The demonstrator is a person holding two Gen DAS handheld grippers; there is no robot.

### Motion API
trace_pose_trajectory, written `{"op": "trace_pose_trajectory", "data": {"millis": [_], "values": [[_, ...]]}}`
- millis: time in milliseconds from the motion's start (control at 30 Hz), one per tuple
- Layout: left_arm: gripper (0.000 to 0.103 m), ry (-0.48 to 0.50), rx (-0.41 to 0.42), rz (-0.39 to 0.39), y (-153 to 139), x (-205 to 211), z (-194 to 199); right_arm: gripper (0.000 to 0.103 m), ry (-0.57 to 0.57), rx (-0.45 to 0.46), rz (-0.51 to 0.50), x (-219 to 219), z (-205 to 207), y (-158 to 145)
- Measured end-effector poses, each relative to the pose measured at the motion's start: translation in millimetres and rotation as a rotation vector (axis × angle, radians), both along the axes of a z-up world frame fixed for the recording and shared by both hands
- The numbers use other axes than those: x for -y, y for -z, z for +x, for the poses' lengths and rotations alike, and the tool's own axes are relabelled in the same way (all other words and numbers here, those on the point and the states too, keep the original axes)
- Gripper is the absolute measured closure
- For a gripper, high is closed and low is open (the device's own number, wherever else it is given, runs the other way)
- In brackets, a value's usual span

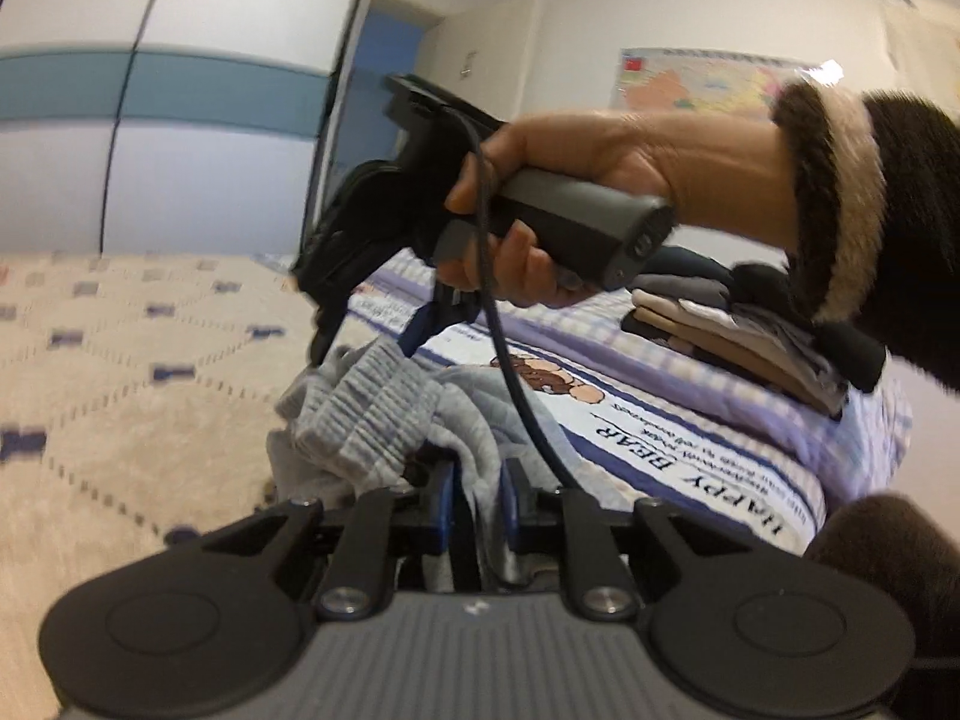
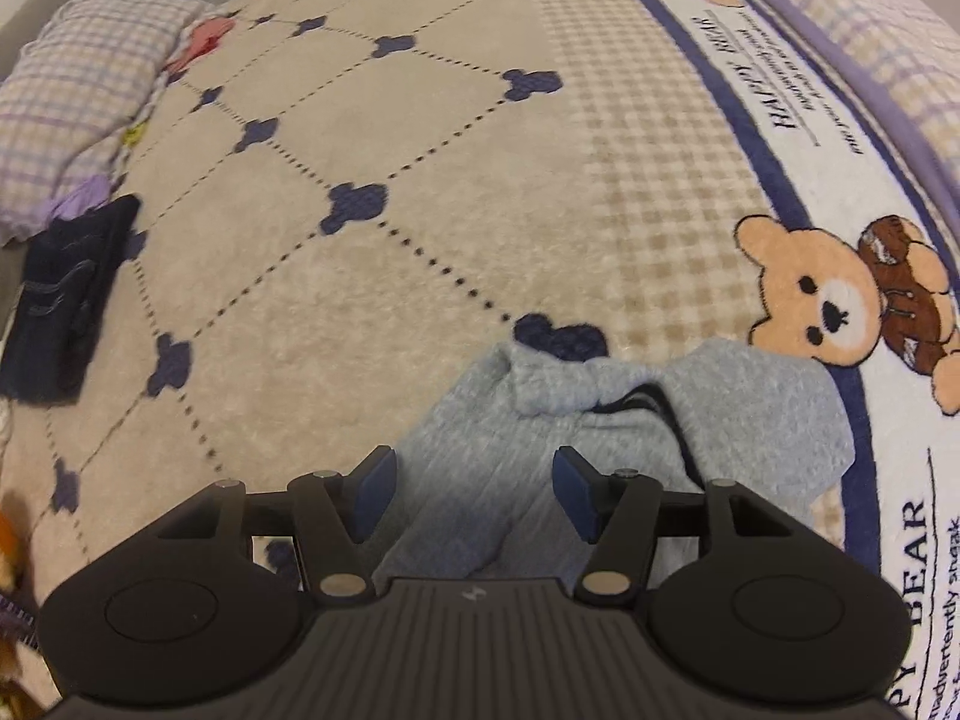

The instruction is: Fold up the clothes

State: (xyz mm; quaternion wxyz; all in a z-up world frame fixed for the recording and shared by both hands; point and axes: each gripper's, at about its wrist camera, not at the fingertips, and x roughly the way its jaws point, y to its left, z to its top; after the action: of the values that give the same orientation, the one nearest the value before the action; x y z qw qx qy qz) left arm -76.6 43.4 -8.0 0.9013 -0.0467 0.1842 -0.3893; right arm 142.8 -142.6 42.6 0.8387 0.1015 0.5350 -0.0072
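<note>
left gripper [image 1: 477, 510]: jaws clenched on grey knit garment [image 1: 372, 414], lifted | right gripper [image 2: 474, 495]: jaws released, straddling it | surface: beige patterned bear-print bed blanket [image 2: 420, 180]

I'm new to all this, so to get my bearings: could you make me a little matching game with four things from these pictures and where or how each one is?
Things:
1. grey garment
2. left gripper
3. right gripper
4. folded pile

States:
A. open above the grey cloth
B. stacked on the bed behind the hand
C. pinched shut on grey fabric
D. crumpled on the bear blanket

Pairs: 1-D, 2-C, 3-A, 4-B
</note>
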Motion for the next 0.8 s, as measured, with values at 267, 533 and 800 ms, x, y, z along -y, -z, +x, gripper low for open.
{"op": "trace_pose_trajectory", "data": {"millis": [267, 533, 800], "values": [[0.047, -0.125, -0.421, -0.347, 27, -53, 49, 0.042, 0.089, -0.021, 0.01, 9, 13, 21], [0.039, -0.183, -0.619, -0.493, 52, -62, 77, 0.042, -0.007, 0.007, -0.045, 13, 21, 8], [0.04, -0.17, -0.676, -0.513, 64, -56, 91, 0.042, -0.145, 0.073, -0.06, 53, 21, 22]]}}
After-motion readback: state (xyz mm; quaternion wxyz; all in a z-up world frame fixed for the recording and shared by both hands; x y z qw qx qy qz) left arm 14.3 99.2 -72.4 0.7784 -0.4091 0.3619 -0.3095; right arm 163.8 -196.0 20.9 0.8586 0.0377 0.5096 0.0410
